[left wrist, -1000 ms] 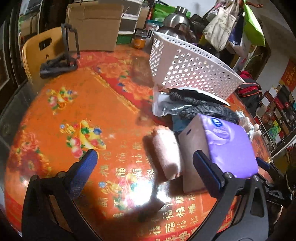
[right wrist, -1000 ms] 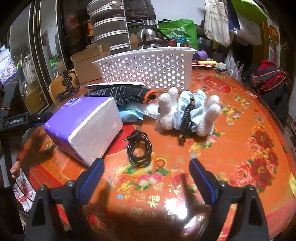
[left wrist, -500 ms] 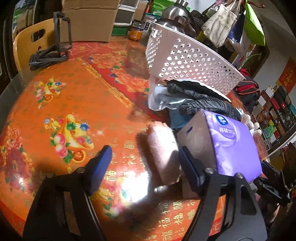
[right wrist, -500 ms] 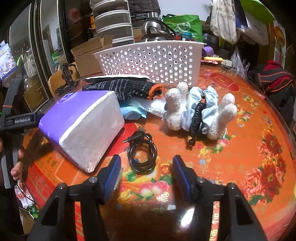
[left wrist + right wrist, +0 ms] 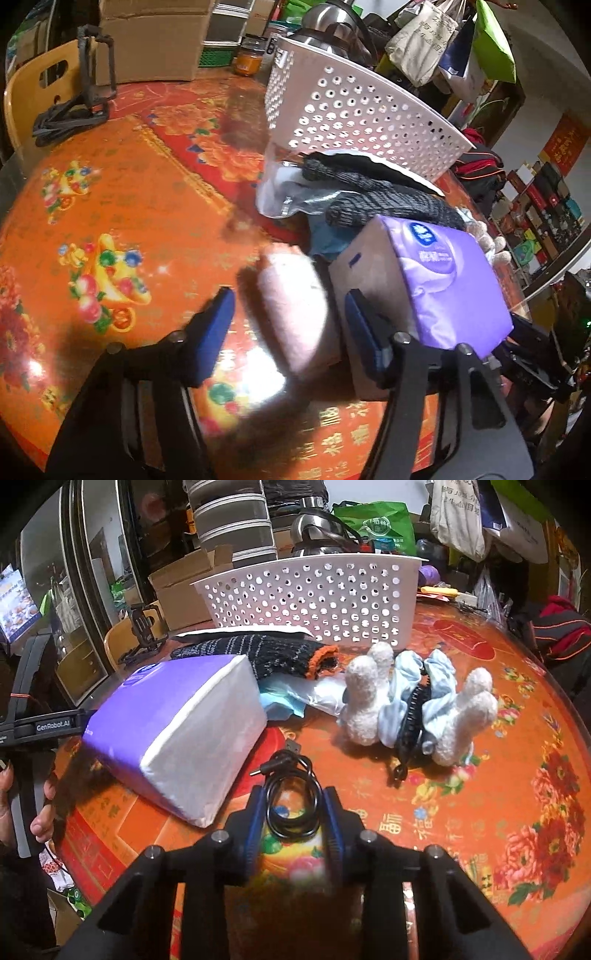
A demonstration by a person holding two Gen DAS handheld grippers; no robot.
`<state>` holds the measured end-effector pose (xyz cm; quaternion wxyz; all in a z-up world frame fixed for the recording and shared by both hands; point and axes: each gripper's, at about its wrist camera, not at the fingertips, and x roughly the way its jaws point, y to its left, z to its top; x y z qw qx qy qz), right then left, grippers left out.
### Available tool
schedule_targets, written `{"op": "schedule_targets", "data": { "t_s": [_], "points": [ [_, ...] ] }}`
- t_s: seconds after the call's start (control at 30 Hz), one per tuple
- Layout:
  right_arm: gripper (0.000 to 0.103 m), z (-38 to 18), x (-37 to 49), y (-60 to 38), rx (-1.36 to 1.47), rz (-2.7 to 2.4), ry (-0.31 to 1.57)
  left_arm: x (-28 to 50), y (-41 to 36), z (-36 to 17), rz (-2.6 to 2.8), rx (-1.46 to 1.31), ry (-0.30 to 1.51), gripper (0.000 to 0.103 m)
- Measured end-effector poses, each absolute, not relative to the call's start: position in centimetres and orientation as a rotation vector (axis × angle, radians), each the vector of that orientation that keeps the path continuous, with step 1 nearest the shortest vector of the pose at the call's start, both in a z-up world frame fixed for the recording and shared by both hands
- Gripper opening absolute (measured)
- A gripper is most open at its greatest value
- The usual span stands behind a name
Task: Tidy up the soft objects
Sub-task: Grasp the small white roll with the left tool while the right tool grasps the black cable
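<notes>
Flanking the pink roll [image 5: 295, 314], left fingers [image 5: 216, 328] crowd the tissue pack [image 5: 436, 284].

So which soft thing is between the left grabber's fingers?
The pink rolled towel. It lies between the left gripper fingers, while the purple tissue pack and dark knitted glove sit outside them.

Glare is thrown on the glossy worktop [image 5: 258, 373] just ahead of the left gripper [image 5: 286, 325]; edges are bent and darkened.
</notes>
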<state>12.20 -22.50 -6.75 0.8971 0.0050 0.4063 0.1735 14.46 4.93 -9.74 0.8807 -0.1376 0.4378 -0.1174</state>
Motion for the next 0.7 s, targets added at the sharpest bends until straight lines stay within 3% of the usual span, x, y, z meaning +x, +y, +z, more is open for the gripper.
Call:
{"op": "schedule_targets", "data": {
  "t_s": [0.07,0.23,0.27,0.33,0.7],
  "points": [
    [0.029,-6.8,12.1,-22.7,0.014,0.362,0.837,14.5,4.6,-9.8,-0.265,-0.303,0.917,0.042],
    [0.026,-6.7,11.8,-23.2,0.024,0.37,0.825,14.5,4.3,-9.6,-0.282,-0.312,0.91,0.027],
    [0.025,-6.6,11.7,-23.2,0.027,0.372,0.822,14.5,4.3,-9.6,-0.281,-0.316,0.905,0.026],
    [0.008,-6.5,11.7,-23.5,0.035,0.372,0.817,14.4,4.3,-9.5,-0.277,-0.319,0.9,0.024],
    [0.008,-6.3,11.6,-23.6,0.032,0.388,0.821,14.5,6.2,-9.6,-0.295,-0.379,0.899,0.022]
  ]
}}
